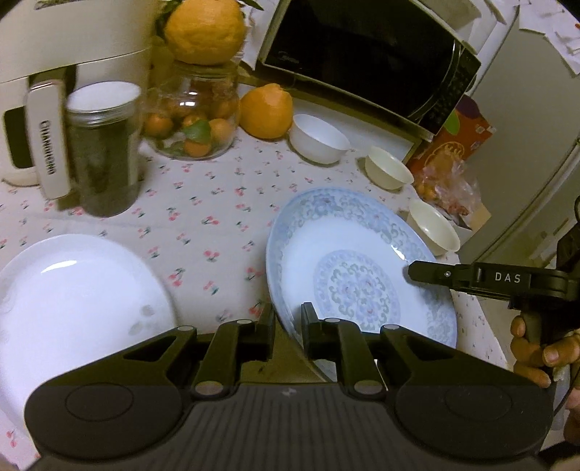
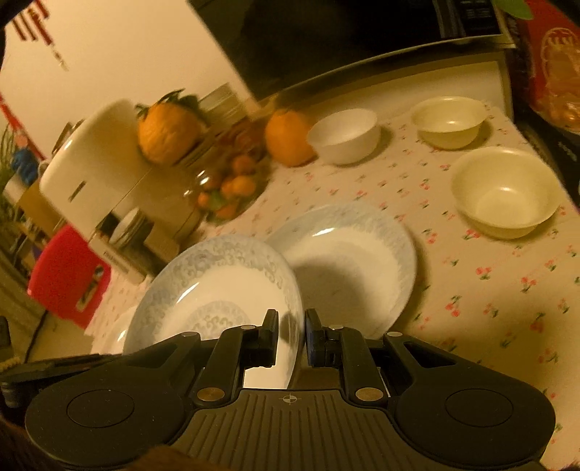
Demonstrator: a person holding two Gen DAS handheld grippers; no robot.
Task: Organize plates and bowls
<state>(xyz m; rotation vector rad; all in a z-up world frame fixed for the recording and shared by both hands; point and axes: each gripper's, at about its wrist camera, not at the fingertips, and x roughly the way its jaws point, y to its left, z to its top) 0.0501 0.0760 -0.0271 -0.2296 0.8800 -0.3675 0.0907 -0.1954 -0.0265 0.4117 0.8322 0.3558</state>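
Note:
A blue-patterned plate is held tilted above the floral tablecloth. My left gripper is shut on its near rim. My right gripper is shut on the opposite rim of the same plate; its finger shows in the left wrist view. A second blue-rimmed plate lies on the table just beyond. A plain white plate lies to the left. A white bowl and two cream bowls stand at the right; they also show in the right wrist view.
A dark jar, a white appliance, a glass jar of small oranges, two large citrus fruits and a microwave line the back. The table's edge is at the right, by a fridge.

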